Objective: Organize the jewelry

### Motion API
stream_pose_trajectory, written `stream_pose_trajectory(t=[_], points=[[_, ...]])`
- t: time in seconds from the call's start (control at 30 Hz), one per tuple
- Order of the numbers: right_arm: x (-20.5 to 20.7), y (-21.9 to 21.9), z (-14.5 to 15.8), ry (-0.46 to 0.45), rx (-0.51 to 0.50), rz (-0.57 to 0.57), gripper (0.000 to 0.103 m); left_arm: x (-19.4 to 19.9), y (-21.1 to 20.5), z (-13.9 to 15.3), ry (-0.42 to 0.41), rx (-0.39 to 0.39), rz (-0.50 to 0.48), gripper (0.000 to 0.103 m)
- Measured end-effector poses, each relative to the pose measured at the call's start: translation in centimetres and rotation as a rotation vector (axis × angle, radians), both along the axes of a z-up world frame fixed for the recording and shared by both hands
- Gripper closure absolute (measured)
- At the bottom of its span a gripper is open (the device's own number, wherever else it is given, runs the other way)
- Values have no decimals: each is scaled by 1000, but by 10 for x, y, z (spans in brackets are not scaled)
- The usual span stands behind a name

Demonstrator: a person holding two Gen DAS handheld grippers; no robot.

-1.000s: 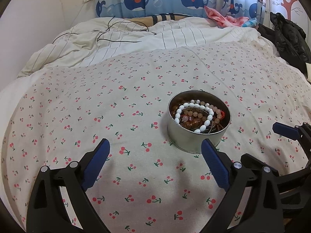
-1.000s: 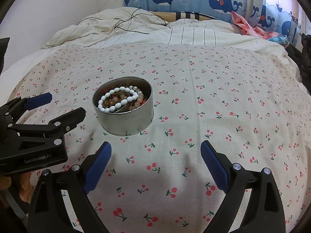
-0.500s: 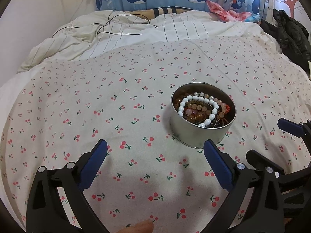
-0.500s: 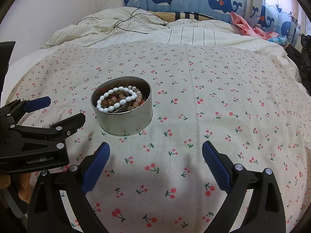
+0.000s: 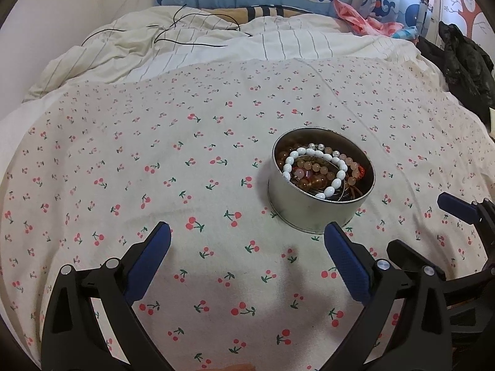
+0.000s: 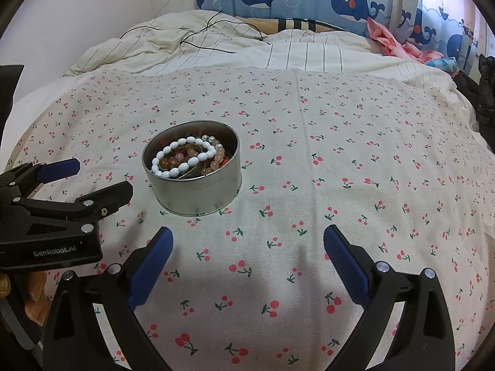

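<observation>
A round silver tin point(image 5: 312, 213) sits on the cherry-print bedspread, also in the right wrist view point(image 6: 198, 198). It holds a white bead bracelet point(image 5: 309, 170) on top of amber and pink bead bracelets point(image 5: 318, 181); the white one also shows in the right wrist view point(image 6: 182, 157). My left gripper point(image 5: 247, 247) is open and empty, just short of the tin, which lies ahead to its right. My right gripper point(image 6: 247, 247) is open and empty, with the tin ahead to its left. Each gripper shows in the other's view: the right one point(image 5: 433, 232), the left one point(image 6: 92, 179).
The cherry-print bedspread point(image 5: 154, 170) covers the bed. A rumpled striped duvet point(image 5: 185, 46) with a black cable point(image 5: 185, 38) lies at the back. Dark clothing point(image 5: 464, 61) is piled at the far right. Whale-print curtains point(image 6: 309, 0) hang behind.
Both grippers have crept a little closer to the tin and stayed open. The tin and its bracelets have not moved.
</observation>
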State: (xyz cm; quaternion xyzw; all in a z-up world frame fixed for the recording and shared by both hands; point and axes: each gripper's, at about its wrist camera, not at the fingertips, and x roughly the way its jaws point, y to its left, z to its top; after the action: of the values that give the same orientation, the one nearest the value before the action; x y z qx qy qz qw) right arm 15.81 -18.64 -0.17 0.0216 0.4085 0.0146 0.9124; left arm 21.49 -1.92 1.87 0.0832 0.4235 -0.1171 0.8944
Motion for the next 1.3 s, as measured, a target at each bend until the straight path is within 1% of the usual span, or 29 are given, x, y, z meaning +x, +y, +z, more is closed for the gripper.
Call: stream_pose_trajectory(t=[0.27, 0.47, 0.57, 0.73, 1.0, 1.3], points=[[0, -4, -2, 3, -4, -2, 9, 1, 1, 0, 5, 0, 6, 8], [1, -5, -3, 6, -7, 0, 8, 5, 2, -3, 50, -24, 11, 8], [1, -7, -5, 9, -10, 1, 8, 4, 2, -3, 54, -28, 17, 8], [0, -9, -7, 14, -9, -3, 8, 5, 3, -4, 55, -19, 37, 8], [-1, -11, -8, 18, -8, -6, 8, 5, 1, -5, 50, 10, 37, 8], [1, -15, -9, 23, 0, -13, 8, 5, -1, -6, 58, 8, 35, 8]])
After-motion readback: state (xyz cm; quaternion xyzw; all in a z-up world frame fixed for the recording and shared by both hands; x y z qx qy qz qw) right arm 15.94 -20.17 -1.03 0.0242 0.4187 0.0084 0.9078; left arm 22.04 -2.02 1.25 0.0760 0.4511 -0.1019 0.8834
